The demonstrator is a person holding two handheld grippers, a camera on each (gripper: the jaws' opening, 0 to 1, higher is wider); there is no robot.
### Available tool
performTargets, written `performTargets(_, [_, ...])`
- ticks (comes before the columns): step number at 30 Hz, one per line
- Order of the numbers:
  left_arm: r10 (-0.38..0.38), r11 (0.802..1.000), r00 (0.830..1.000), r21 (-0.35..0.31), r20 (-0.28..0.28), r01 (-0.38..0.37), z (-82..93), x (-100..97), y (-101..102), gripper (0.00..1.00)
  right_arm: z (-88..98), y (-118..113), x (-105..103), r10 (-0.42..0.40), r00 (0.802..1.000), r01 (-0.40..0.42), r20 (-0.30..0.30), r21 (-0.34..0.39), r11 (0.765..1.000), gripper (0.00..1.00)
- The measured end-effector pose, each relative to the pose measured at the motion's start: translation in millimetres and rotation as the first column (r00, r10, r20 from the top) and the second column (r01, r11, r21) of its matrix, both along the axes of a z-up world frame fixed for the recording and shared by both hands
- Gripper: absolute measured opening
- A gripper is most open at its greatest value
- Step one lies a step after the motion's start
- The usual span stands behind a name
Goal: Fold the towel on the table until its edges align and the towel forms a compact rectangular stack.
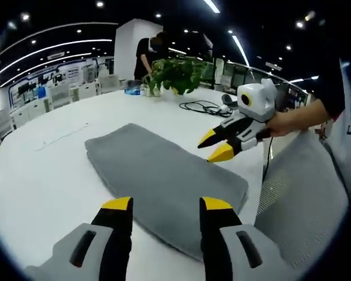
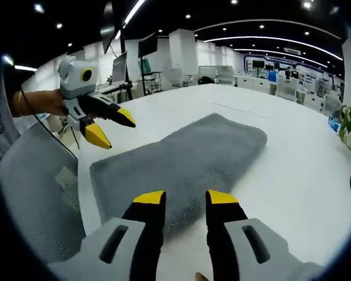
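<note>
A grey towel (image 1: 164,172) lies flat on the white table (image 1: 47,170) as a long folded rectangle. My left gripper (image 1: 167,205) hovers open above the towel's near end, with nothing between its yellow-tipped jaws. From the right, held by a hand, my right gripper (image 1: 214,146) hangs open just above the towel's right edge. In the right gripper view the towel (image 2: 187,155) stretches away from my open right gripper (image 2: 186,198), which is over its near edge. There my left gripper (image 2: 112,130) is open above the towel's left corner.
A grey mesh chair back (image 1: 307,193) stands close to the table edge by the towel. A potted green plant (image 1: 175,73), a blue container (image 1: 133,88) and a coiled black cable (image 1: 205,107) sit at the table's far end. A person (image 1: 146,52) stands behind the plant.
</note>
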State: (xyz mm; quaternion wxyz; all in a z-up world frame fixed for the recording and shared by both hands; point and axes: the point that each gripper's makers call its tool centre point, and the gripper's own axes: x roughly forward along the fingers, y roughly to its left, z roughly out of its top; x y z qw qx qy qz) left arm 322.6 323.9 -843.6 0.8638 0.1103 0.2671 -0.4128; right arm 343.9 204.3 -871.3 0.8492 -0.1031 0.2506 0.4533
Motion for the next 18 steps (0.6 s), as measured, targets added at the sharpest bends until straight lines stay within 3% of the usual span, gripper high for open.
performTargets(4, [-0.052, 0.999, 0.998, -0.005, -0.020, 0.052, 2.1, -21.9, -16.8, 0.46, -4.9, -2.7, -15.1, 0.037, 0.999, -0.037, -0.032, -0.027, 0.999, 0.26])
performTargets(6, [-0.112, 0.992, 0.993, 0.050, -0.023, 0.113, -2.6, -33.0, -21.2, 0.45, -3.6, -3.5, -21.5, 0.053, 0.998, -0.054, -0.030, -0.030, 0.998, 0.26])
performTargets(12, [-0.243, 0.940, 0.966, 0.227, -0.083, 0.256, -31.3, -57.3, -20.0, 0.38, -6.2, -2.8, -39.7, 0.102, 0.993, -0.104, -0.054, -0.032, 0.994, 0.24])
performTargets(14, [-0.267, 0.924, 0.958, 0.256, -0.101, 0.285, -39.4, -63.3, -20.2, 0.38, -8.4, -2.0, -47.1, 0.125, 0.990, -0.128, -0.066, -0.041, 0.991, 0.24])
performTargets(17, [-0.284, 0.915, 0.952, 0.264, -0.112, 0.304, -45.5, -68.0, -21.0, 0.38, -5.0, 2.1, -56.4, 0.176, 0.983, -0.179, -0.061, -0.046, 0.983, 0.24])
performTargets(18, [-0.291, 0.909, 0.950, 0.276, -0.116, 0.312, -48.5, -68.7, -20.4, 0.38, -3.8, 5.4, -63.1, 0.236, 0.971, -0.239, -0.047, -0.061, 0.969, 0.25])
